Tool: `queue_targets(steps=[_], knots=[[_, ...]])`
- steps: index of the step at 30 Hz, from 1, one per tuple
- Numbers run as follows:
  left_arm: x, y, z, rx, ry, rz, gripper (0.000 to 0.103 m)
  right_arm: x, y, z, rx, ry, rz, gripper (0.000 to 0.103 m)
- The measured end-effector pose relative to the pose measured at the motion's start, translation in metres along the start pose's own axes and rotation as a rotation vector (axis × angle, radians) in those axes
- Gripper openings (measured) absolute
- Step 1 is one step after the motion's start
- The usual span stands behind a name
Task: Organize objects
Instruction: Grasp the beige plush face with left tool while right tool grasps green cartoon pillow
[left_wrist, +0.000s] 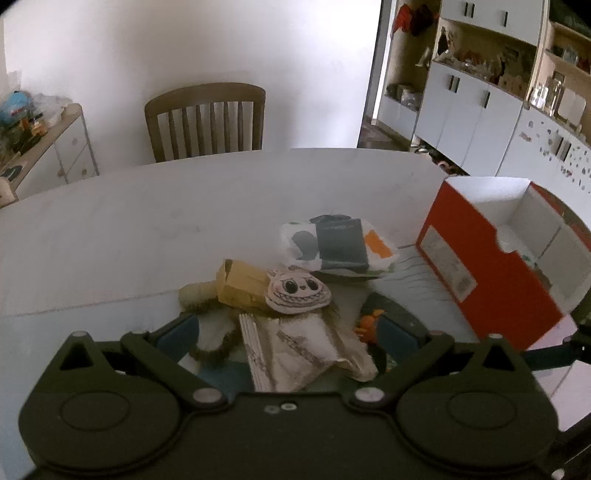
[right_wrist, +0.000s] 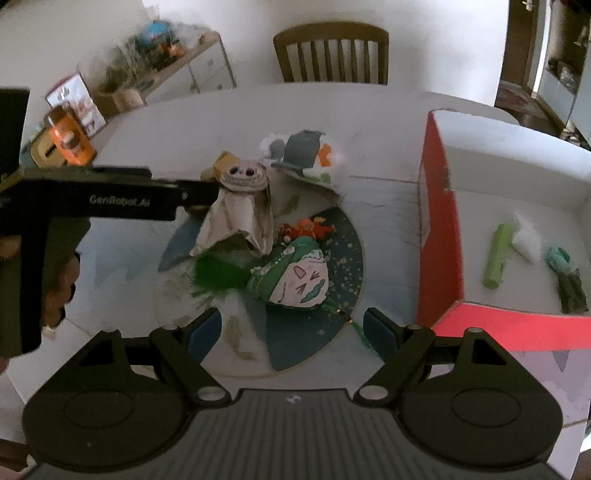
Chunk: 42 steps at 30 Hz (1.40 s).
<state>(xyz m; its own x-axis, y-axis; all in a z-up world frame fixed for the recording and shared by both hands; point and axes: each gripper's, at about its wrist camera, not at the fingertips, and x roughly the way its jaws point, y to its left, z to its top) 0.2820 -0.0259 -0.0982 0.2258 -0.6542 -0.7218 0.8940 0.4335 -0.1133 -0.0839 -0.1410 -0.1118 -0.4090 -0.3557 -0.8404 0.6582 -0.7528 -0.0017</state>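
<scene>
While both my jaws stand released above the desk (left_wrist: 147, 221), the paper puppet (left_wrist: 295, 295) lies in the pile beside the red box (left_wrist: 480, 266): light, limp, tearable (I'd pinch its folded body).

Pointed steeply down, left gripper (left_wrist: 288, 332) and right gripper (right_wrist: 291, 328) both, jaws spread wide (nothing pinched between either pair). Left gripper seen side-on, hand (right_wrist: 55, 291) wrapped beneath.
</scene>
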Motion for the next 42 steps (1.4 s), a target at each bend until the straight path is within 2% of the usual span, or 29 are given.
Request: queue_targets(steps=[9, 13, 19, 21, 25, 30, 37, 42], knots=[[0.027, -0.011, 0.004, 0.081, -0.026, -0.008, 0.102, 0.039, 0.004, 0.017, -0.014, 0.027, -0.027, 0.084], [0.037, -0.018, 0.003, 0.135, -0.042, 0.022, 0.1, 0.052, 0.004, 0.022, -0.023, 0.043, -0.031, 0.084], [0.05, -0.025, 0.003, 0.174, -0.045, 0.032, 0.087, 0.067, 0.001, 0.026, -0.006, 0.071, -0.022, 0.084], [0.054, -0.027, 0.003, 0.186, -0.039, 0.024, 0.076, 0.072, 0.0, 0.027, -0.002, 0.08, -0.024, 0.084], [0.057, -0.03, 0.001, 0.204, -0.033, 0.033, 0.071, 0.079, 0.001, 0.029, -0.004, 0.092, -0.02, 0.084], [0.059, -0.029, 0.0, 0.21, -0.021, 0.038, 0.052, 0.088, 0.004, 0.028, -0.022, 0.109, -0.009, 0.084], [0.058, -0.024, 0.002, 0.197, -0.022, 0.04, 0.05, 0.094, 0.007, 0.026, -0.044, 0.121, -0.008, 0.083], [0.052, -0.02, 0.004, 0.181, -0.024, 0.025, 0.049, 0.093, 0.008, 0.024, -0.052, 0.123, -0.015, 0.073]])
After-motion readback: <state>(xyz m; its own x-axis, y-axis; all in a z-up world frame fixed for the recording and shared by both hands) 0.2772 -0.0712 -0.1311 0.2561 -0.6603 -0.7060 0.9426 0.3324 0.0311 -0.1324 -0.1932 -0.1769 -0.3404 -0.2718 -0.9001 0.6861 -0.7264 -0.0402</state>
